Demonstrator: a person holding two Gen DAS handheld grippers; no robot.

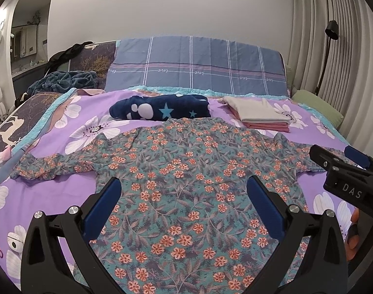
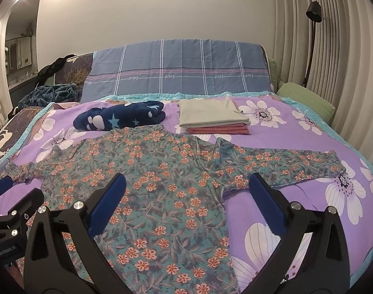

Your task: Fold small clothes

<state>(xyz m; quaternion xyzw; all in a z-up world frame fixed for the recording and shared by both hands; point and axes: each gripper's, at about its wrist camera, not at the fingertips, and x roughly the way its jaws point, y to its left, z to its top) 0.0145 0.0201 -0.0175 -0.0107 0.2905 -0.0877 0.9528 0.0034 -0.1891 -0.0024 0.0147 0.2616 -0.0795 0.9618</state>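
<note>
Your left hand-held gripper [image 1: 184, 207] and right hand-held gripper [image 2: 187, 202] hover released over the teal floral long-sleeved cotton top [image 1: 186, 186], spread flat on the bed. Folding hasn't begun; likely next, pinch a sleeve [image 2: 284, 164] ahead and fold it inward.

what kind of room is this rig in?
A home bedroom, most likely. The work surface is a bed with a purple flowered bedspread, a checked headboard cover stands against the wall, and a floor lamp stands by pleated curtains. A floral shirt lies spread out for folding.
</note>
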